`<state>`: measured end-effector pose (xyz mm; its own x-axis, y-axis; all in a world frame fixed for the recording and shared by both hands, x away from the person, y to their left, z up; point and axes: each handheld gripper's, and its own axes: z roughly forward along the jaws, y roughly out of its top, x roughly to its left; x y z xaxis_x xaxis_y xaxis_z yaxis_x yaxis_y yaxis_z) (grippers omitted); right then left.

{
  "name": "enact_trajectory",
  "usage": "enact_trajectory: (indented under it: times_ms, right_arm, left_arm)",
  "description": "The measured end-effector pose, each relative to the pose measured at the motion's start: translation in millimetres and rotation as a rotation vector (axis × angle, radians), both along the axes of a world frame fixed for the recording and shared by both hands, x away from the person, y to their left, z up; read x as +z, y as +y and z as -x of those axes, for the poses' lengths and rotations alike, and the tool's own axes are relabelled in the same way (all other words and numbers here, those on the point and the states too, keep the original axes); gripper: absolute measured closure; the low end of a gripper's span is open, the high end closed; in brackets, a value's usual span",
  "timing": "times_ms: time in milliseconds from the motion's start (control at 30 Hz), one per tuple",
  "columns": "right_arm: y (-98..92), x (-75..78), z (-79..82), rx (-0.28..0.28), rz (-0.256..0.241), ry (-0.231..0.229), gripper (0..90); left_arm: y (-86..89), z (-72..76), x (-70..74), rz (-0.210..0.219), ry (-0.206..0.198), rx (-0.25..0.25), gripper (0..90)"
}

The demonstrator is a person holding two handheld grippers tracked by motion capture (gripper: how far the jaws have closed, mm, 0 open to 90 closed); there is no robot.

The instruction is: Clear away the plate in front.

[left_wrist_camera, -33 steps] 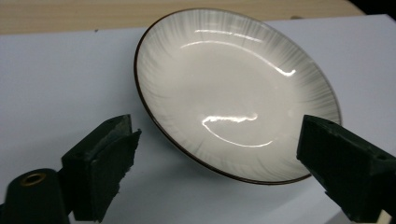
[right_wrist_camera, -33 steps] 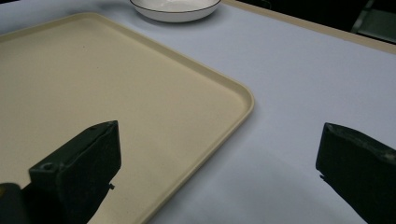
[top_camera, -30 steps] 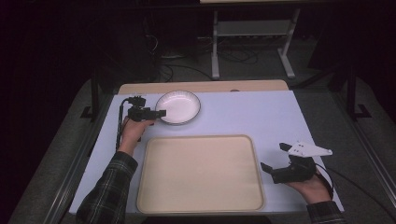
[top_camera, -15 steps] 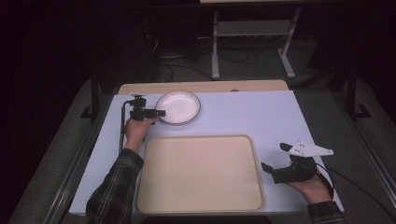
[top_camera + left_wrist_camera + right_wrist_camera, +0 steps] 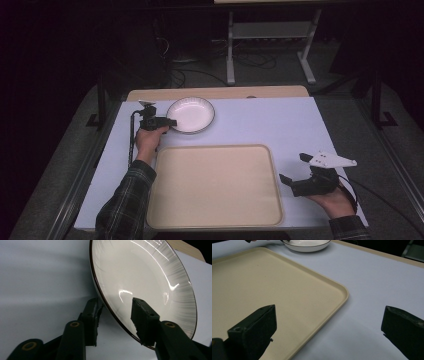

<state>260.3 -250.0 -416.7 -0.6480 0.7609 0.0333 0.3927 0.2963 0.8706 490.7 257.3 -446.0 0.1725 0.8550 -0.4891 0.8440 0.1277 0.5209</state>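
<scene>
Where the pale blue tabletop [image 5: 280, 125] meets its wooden far edge, a white bowl [image 5: 190, 114] with a thin dark rim, standing just beyond the far left corner of an empty beige tray [image 5: 215, 186]. Left gripper [image 5: 171, 122] at the bowl's left rim, jaws parted and straddling that rim, one outside, one inside, neither visibly pressing. Right gripper [image 5: 292, 168] held low off the tray's right edge, jaws spread wide, gripping nothing.
</scene>
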Motion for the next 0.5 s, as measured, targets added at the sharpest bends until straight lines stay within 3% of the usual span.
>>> enact_trajectory:
  times_ms: [300, 500]
  right_arm:
    - [0.4, -0.6, -0.2, 0.001, 0.001, 0.002, 0.0]
    - [1.0, -1.1, -0.4, 0.005, 0.006, 0.002, 0.0]
  left_arm:
    - [-1.4, -0.9, -2.0, 0.033, 0.031, 0.022, 66.4]
    - [-1.9, -1.3, -2.2, 0.029, 0.033, 0.024, 67.4]
